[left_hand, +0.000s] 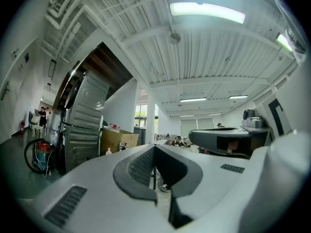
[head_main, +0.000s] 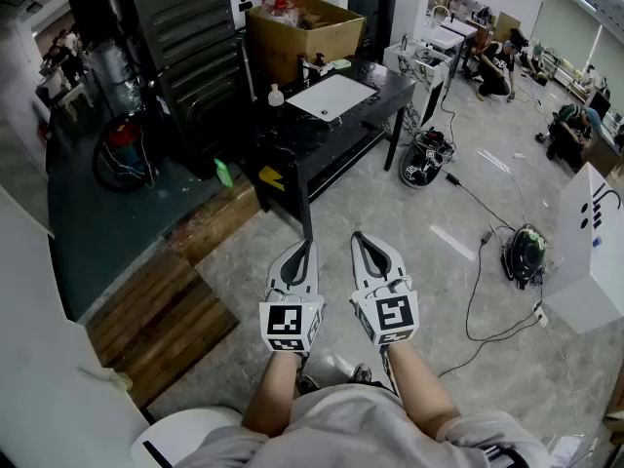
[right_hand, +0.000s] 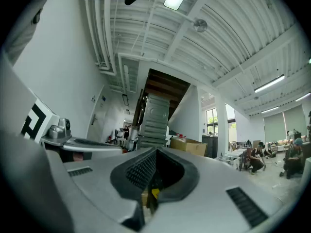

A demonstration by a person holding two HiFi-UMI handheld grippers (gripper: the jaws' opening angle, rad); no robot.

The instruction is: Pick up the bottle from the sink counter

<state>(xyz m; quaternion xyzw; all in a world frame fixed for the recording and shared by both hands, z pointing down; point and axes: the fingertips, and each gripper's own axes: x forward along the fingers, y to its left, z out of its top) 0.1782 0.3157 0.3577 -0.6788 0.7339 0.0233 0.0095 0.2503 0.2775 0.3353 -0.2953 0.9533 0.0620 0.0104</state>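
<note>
step: approach, grasp not yet begun | bottle (head_main: 276, 96): upright on the sink counter (head_main: 278, 135) | my left gripper (head_main: 306, 250) and right gripper (head_main: 363, 242): both clenched, empty, well short of that counter | next, I judge: close in on the counter; part one gripper's jaws; straddle the bottle

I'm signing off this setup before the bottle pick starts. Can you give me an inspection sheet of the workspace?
Surface: black sink counter with a white basin, well ahead of the person.
Job's things: bottle upright on the counter, left of the basin, untouched.
Clutter: open cardboard box beyond the basin; green item low at the counter's left.
Grippers: left gripper and right gripper both shut, holding nothing, over the floor.
Cables: black cables trail across the floor at right.
Surroundings: people crouch by far desks; wooden boards at left.
</note>
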